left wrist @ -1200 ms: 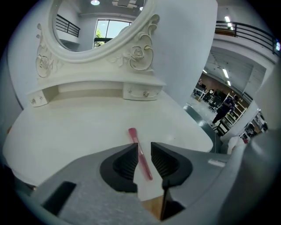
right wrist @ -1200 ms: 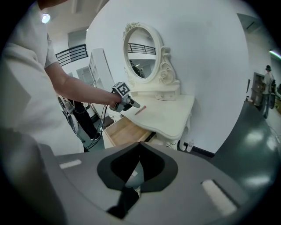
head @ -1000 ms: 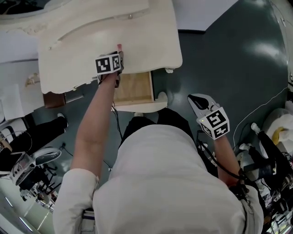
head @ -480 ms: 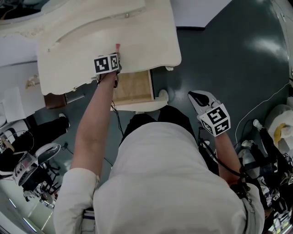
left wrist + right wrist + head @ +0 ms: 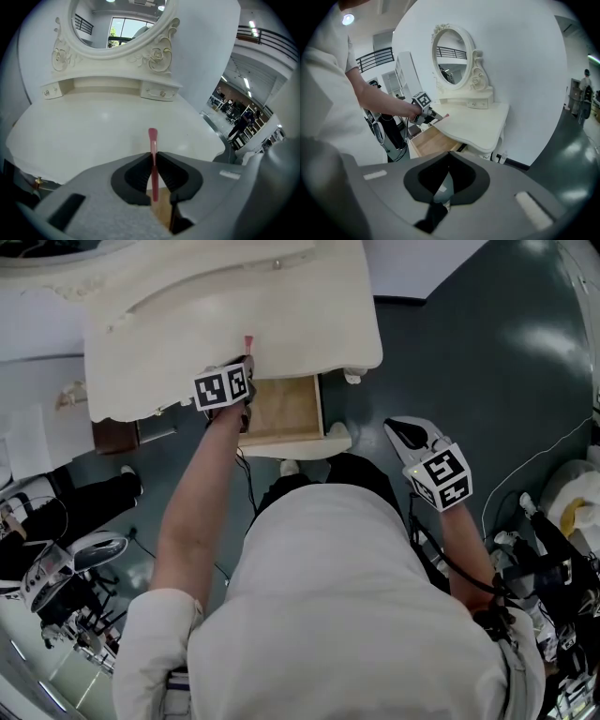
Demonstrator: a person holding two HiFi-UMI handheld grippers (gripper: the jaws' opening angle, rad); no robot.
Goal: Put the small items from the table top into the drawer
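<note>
Pink, slender stick [image 5: 152, 138] sits clamped between the left gripper's [image 5: 153, 161] fingers, poking over the cream tabletop's [image 5: 234, 315] near edge. Just nearer, the open drawer [image 5: 291, 413] shows a wood-grain bottom. The right gripper [image 5: 401, 435], fingers together, hangs well right, over dark floor [image 5: 487, 381].

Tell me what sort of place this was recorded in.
Probably a mock bedroom corner set up inside a large hall or lab. A cream dressing table with an oval mirror stands against a bare white wall. A mezzanine railing and cabled equipment show beyond.
</note>
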